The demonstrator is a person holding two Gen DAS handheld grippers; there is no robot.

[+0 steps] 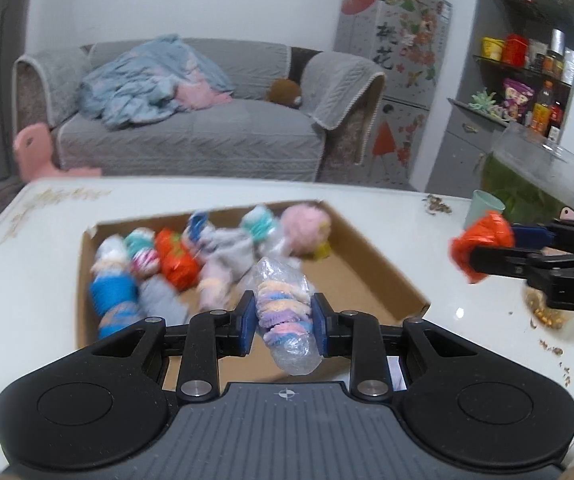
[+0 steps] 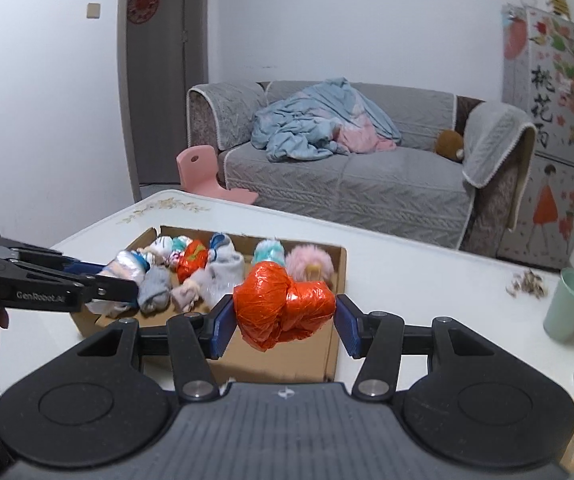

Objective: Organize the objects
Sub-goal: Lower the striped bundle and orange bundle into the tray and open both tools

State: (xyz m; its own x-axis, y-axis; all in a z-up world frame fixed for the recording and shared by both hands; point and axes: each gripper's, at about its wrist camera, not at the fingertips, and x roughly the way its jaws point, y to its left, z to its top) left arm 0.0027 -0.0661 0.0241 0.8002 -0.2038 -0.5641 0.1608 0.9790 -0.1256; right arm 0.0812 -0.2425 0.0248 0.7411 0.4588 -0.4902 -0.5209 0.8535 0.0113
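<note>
A shallow cardboard box [image 1: 371,264] lies on the white table [image 1: 35,264] and holds several rolled sock bundles [image 1: 175,260]. My left gripper [image 1: 284,318] is shut on a plastic-wrapped pastel striped bundle [image 1: 285,312], held over the box's near part. My right gripper [image 2: 283,318] is shut on an orange plastic-wrapped bundle [image 2: 283,304], held above the box's near right corner [image 2: 337,320]. In the left wrist view the right gripper [image 1: 487,256] with the orange bundle [image 1: 481,242] is to the right of the box. In the right wrist view the left gripper [image 2: 121,282] is at the box's left side.
A mint green cup [image 2: 569,304] and scattered shell scraps [image 2: 527,282] lie on the table at the right, with a clear container of green plants [image 1: 539,172] behind. A grey sofa [image 2: 367,176], a pink stool [image 2: 203,168] and a decorated fridge [image 1: 399,48] stand beyond the table.
</note>
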